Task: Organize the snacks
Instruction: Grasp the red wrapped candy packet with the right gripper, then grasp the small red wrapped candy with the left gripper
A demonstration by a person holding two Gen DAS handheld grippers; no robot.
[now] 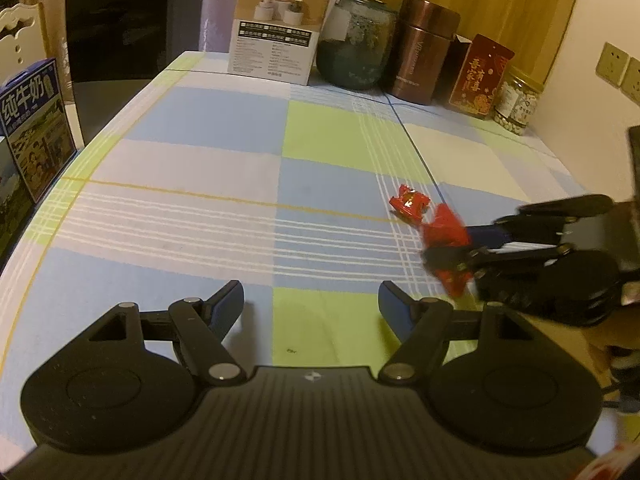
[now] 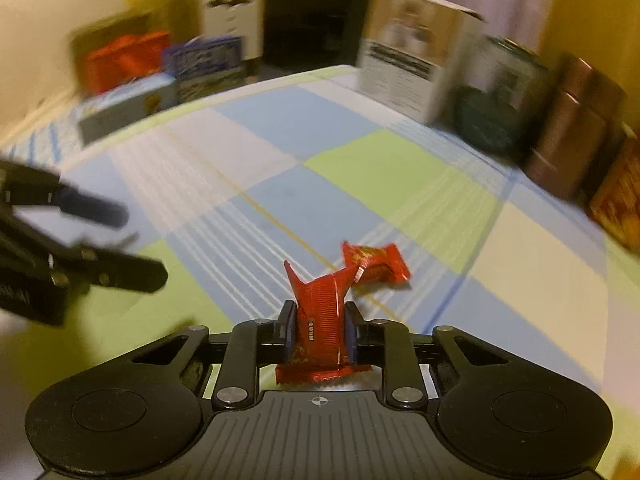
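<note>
A red snack packet (image 2: 320, 320) stands upright between the pads of my right gripper (image 2: 318, 316), which is shut on it just above the checked tablecloth (image 2: 360, 160). The left wrist view shows the same packet (image 1: 444, 226) pinched in the right gripper (image 1: 452, 244) at the right. A second red snack packet (image 1: 410, 202) lies on the cloth just beyond it, also seen from the right wrist (image 2: 376, 260). My left gripper (image 1: 311, 296) hangs open over a green square with nothing between its fingers; in the right wrist view, this left gripper (image 2: 136, 244) is at the left.
Along the far wall stand a white box (image 1: 280, 28), a glass jar (image 1: 356, 48), a copper canister (image 1: 424, 52), a red box (image 1: 478, 76) and a jar of nuts (image 1: 516, 104). A blue milk carton (image 1: 32, 128) sits past the table's left edge.
</note>
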